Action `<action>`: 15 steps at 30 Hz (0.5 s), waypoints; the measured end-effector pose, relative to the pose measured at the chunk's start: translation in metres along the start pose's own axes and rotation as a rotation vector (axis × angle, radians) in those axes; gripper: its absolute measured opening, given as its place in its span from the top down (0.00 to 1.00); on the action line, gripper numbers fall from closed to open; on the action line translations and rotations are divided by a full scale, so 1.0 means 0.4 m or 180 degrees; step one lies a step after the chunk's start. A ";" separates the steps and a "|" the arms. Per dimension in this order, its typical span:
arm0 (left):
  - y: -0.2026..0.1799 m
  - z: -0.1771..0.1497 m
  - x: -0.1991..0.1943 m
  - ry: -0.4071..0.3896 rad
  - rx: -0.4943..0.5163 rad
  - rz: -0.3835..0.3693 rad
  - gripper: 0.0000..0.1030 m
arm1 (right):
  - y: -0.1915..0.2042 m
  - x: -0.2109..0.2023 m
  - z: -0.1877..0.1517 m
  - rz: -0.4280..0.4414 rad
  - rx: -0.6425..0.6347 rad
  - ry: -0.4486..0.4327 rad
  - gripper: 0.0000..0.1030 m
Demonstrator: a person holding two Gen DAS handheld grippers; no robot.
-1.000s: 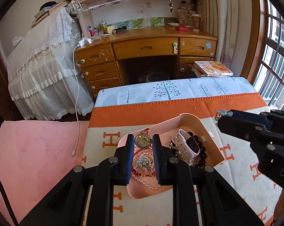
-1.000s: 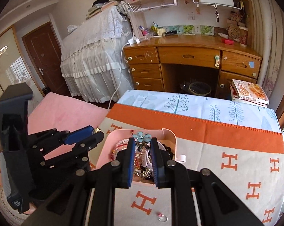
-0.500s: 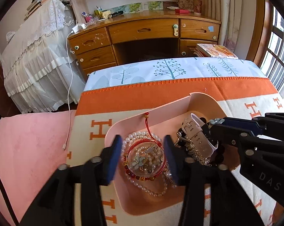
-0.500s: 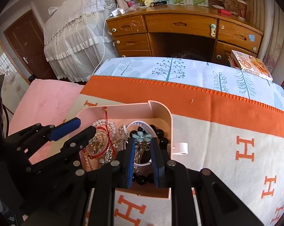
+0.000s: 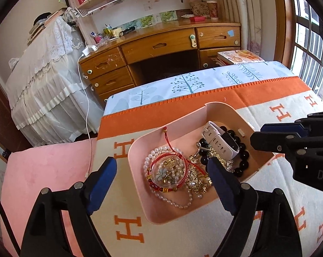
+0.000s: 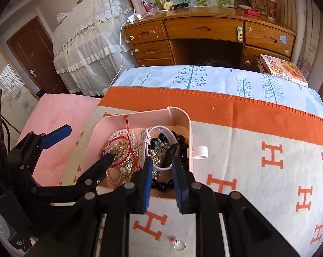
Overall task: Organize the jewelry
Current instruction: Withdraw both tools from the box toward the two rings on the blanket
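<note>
Left wrist view: your left tongs gape wide and empty, straddling the pink plastic tray of jewelry. Right wrist view: your right tongs stand slightly apart, empty, above the white strap watch inside that tray

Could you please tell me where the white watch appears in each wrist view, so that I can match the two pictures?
Left wrist view: the white watch lies right of centre, in the right part of the pink tray, on the black bead bracelet.
Right wrist view: the watch sits at centre, just beyond the right tool.
Shared landmark: the wooden desk.
</note>
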State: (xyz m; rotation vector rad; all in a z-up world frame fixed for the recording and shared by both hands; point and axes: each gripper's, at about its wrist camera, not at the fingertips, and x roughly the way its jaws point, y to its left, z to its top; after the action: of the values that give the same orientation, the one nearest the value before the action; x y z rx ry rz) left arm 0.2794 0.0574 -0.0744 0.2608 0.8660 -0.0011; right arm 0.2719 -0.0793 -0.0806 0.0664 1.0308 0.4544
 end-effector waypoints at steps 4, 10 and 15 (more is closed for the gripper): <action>-0.024 -0.023 -0.041 -0.0028 0.0075 -0.0054 0.17 | -0.013 -0.032 -0.028 0.0034 0.0006 -0.0008 0.82; -0.100 -0.108 -0.097 -0.0043 0.0321 -0.0338 0.16 | -0.052 -0.087 -0.097 0.0051 0.0017 -0.0038 0.82; -0.187 -0.205 -0.118 0.0044 0.0662 -0.0650 0.16 | -0.083 -0.113 -0.188 0.0084 0.0049 0.0014 0.82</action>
State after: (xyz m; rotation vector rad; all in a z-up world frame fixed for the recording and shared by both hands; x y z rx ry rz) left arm 0.1789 -0.0013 -0.1065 0.3662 0.9042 -0.2809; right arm 0.2004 -0.1389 -0.0917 0.0929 1.0386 0.4709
